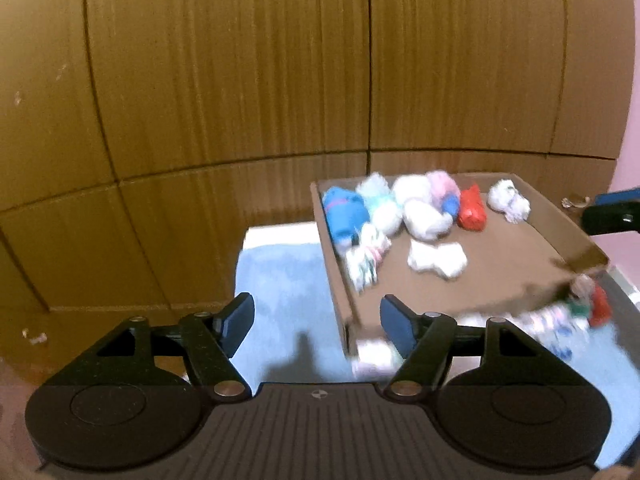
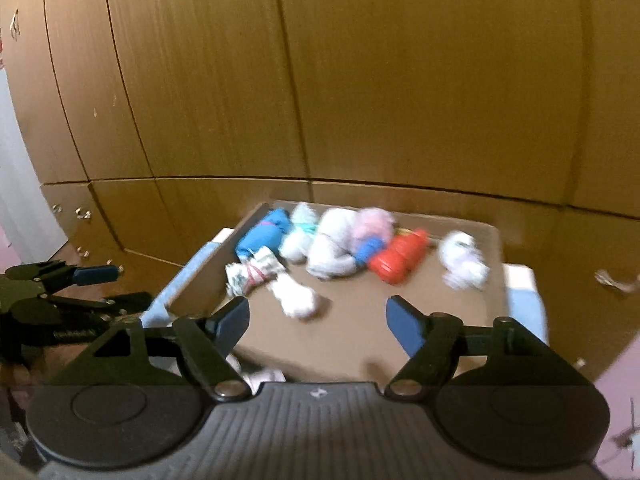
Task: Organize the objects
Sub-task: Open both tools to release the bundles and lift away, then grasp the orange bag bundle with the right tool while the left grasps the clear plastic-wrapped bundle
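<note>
A shallow cardboard box (image 1: 500, 264) (image 2: 360, 320) holds several rolled cloth bundles: a blue one (image 1: 344, 212) (image 2: 260, 236), a red one (image 1: 472, 208) (image 2: 396, 260), a white one (image 1: 438, 258) (image 2: 298, 300) and pale ones along the far wall. My left gripper (image 1: 316, 320) is open and holds nothing, hovering over the blue cover beside the box's near left corner. My right gripper (image 2: 318, 326) is open too, with nothing in it, above the box's near edge. Each gripper shows at the side of the other's view, left (image 2: 116, 286) and right (image 1: 612, 206).
More loose bundles (image 1: 560, 320) lie outside the box at its near right corner, and a pale one (image 1: 372, 356) sits below its near edge. The box rests on a light blue cover (image 1: 288, 292). Wooden wardrobe doors (image 1: 240, 80) (image 2: 400, 80) fill the background.
</note>
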Motion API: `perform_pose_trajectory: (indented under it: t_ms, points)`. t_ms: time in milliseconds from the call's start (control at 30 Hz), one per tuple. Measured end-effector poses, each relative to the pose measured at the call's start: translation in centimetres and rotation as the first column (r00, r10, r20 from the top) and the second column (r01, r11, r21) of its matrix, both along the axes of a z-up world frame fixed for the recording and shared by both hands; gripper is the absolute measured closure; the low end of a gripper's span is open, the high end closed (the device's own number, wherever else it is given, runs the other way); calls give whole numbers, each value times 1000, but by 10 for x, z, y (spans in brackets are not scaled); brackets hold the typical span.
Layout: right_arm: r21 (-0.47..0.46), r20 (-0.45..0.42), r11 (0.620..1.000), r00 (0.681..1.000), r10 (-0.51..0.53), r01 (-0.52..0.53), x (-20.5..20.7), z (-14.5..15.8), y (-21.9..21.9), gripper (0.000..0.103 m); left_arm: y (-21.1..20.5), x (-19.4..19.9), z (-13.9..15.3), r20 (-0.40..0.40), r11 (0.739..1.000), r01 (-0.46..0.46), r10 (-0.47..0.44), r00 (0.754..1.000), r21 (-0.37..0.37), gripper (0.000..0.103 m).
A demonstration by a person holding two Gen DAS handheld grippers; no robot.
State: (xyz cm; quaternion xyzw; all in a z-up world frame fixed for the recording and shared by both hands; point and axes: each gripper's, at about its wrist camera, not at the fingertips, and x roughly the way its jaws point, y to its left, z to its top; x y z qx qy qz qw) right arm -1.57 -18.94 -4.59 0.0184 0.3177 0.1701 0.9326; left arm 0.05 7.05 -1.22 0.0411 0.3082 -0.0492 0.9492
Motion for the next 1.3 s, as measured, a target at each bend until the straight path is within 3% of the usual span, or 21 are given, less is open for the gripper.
perform_pose_trajectory:
  t_ms: [267, 500, 833, 1100, 1233, 1300]
  points:
    - [-36, 37, 991, 991, -131, 132, -60, -50, -33, 31, -5, -43, -35, -21, 999, 4, -5, 1000, -32, 25]
    - [-76, 63, 985, 987, -149, 154, -58, -74, -37, 31, -15, -61, -47, -16, 1000, 25, -25, 1000, -19, 25]
    - [-94, 43, 983, 987, -154, 158, -23, -100, -46, 38, -27, -36, -51, -51, 998, 48, -50, 997, -51, 28]
    - [-119, -7, 984, 991, -135, 134, -4, -118, -49, 38, -41, -15, -60, -99, 990, 103, -113, 989, -93, 30]
    - [-116, 3, 986, 993, -119, 118, -4, -115, -49, 54, -43, -6, -65, -119, 988, 116, -128, 985, -106, 34]
    - [-120, 14, 985, 992, -122, 123, -10, -113, -49, 54, -45, -4, -66, -122, 986, 124, -138, 983, -112, 35]
